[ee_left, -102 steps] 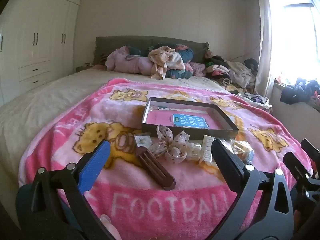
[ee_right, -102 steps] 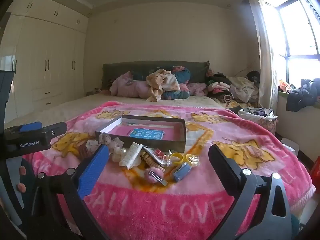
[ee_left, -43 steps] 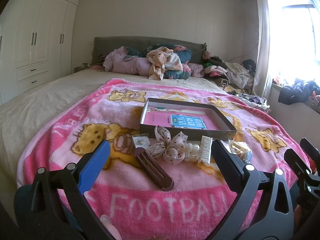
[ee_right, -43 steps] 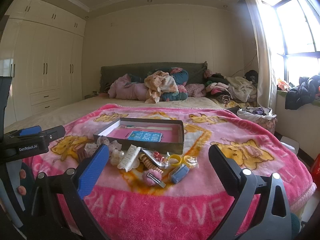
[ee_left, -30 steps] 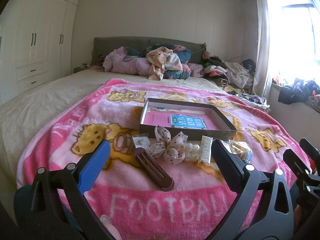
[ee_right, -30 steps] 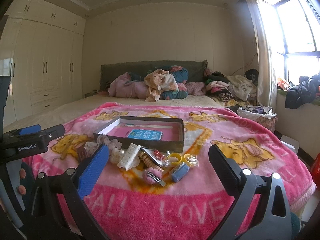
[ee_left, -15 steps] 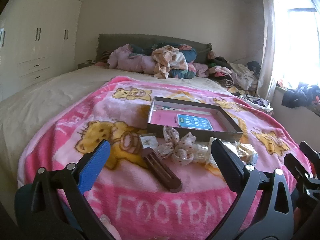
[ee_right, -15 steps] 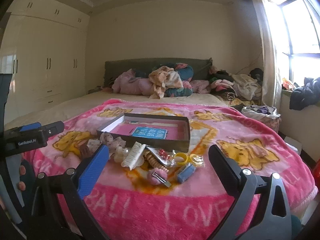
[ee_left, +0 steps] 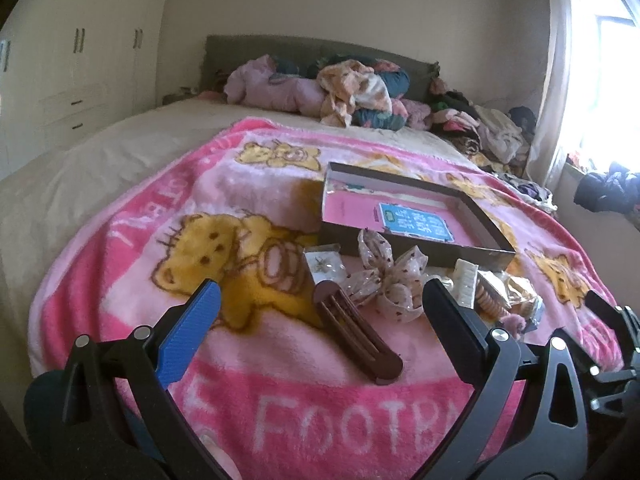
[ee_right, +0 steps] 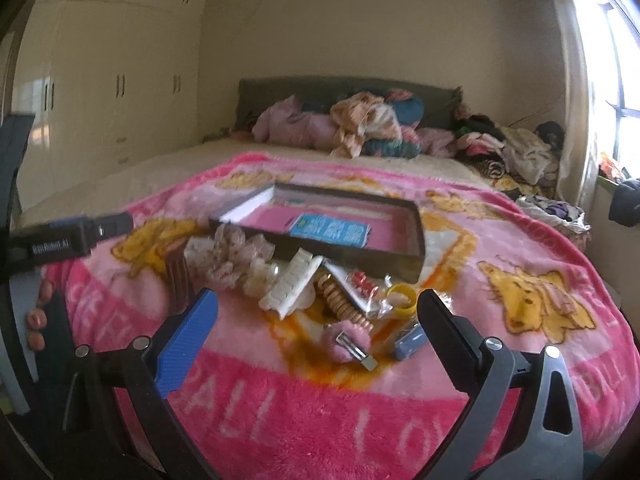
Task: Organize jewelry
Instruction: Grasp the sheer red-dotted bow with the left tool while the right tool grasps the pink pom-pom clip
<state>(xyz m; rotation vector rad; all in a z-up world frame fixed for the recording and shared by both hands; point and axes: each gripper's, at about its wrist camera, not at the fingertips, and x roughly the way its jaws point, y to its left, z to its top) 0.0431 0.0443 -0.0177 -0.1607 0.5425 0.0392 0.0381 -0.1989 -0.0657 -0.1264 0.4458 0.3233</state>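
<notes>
Currently, hair accessories (ee_right: 304, 292) are lying heaped on the pink blanket (ee_right: 460, 412) against the near wall of the open box (ee_right: 416, 236), with the brown clip (ee_left: 356, 332) at 9 o'clock of the heap. Left gripper (ee_left: 320, 308) and right gripper (ee_right: 316, 316) are both hovering released, grasping nothing, above the blanket.

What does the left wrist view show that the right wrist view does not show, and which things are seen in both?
Only the left wrist view shows the brown hair clip at full length and the small clear packet beside it. Only the right wrist view shows clearly the pink pompom clip, the blue clip and the yellow ring. Both show the open box with its blue card, the spotted bow, the white comb clip and the pink blanket. Both grippers, left and right, are open and hold nothing.
</notes>
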